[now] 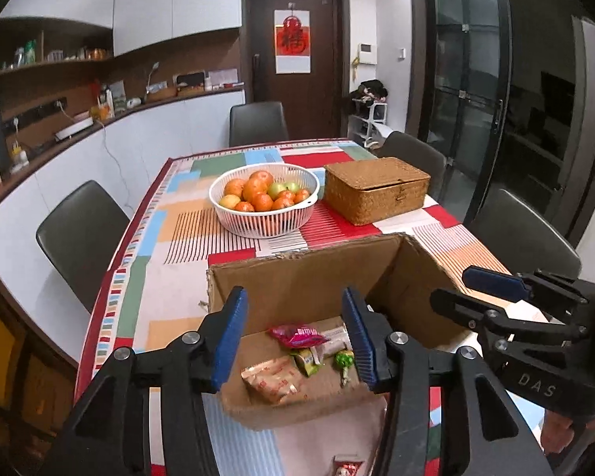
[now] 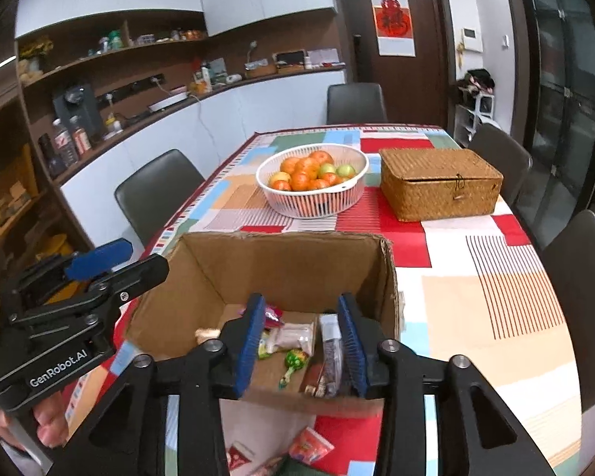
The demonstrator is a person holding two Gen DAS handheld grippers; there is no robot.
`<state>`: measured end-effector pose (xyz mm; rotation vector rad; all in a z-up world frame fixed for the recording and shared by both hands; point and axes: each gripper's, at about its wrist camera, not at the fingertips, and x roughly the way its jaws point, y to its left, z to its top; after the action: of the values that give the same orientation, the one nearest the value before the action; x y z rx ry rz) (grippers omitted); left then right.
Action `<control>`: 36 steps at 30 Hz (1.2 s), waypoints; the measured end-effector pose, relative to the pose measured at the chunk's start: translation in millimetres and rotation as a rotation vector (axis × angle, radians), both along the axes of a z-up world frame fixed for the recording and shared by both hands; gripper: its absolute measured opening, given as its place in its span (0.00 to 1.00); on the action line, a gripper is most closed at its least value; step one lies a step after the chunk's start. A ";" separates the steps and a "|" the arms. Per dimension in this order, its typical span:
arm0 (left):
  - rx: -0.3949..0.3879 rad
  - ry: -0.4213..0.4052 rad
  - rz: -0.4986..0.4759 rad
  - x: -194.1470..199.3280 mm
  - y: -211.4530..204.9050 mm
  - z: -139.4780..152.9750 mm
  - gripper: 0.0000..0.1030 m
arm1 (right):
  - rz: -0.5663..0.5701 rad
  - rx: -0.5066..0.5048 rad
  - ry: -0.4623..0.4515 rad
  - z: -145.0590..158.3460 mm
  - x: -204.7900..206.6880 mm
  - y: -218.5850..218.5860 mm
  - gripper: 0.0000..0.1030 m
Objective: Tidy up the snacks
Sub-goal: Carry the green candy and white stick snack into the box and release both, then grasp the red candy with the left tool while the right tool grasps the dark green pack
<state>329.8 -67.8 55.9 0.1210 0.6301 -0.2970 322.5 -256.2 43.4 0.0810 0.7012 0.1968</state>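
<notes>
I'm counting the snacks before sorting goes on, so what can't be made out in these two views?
- Cardboard box floor, left wrist view: the left gripper fingers and the near wall hide part of it.
- Dark packet, right wrist view: partly behind a right gripper finger; print too small.
- Loose snacks before the box: cut off by the bottom edge.
- Wicker box: lid shut, contents hidden.

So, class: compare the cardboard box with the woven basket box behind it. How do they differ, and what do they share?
The cardboard box stands open at the top; the woven basket box has its lid shut. The cardboard box shows snack packets inside; what the woven basket box holds cannot be seen. The cardboard box is smooth with ragged edges; the woven basket box is textured. Both are brown, boxy, and rest on the patterned tablecloth.
</notes>
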 end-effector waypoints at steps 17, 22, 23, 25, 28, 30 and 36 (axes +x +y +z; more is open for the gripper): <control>0.026 0.068 -0.058 -80.4 0.5 -30.5 0.51 | 0.150 -0.092 0.044 -16.2 -78.5 10.6 0.54; 0.031 0.125 -0.055 -92.7 3.7 -54.6 0.54 | 0.200 -0.142 0.103 -36.7 -89.0 19.3 0.61; 0.036 0.137 -0.054 -94.1 4.0 -59.7 0.54 | 0.208 -0.154 0.114 -41.4 -91.2 20.4 0.61; 0.046 0.161 -0.051 -96.5 4.4 -69.3 0.54 | 0.229 -0.188 0.145 -53.1 -94.4 23.5 0.61; 0.057 0.206 -0.047 -99.0 7.1 -86.4 0.54 | 0.248 -0.233 0.188 -67.4 -96.9 26.8 0.61; 0.061 0.233 -0.047 -100.1 7.0 -96.5 0.54 | 0.264 -0.261 0.226 -78.8 -96.3 27.3 0.61; 0.092 0.299 -0.055 -101.0 4.6 -121.3 0.54 | 0.321 -0.322 0.314 -103.3 -96.6 31.2 0.61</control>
<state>228.7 -63.2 -65.3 0.1845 0.9390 -0.3428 225.9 -225.1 -59.9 -0.3172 1.0502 0.3811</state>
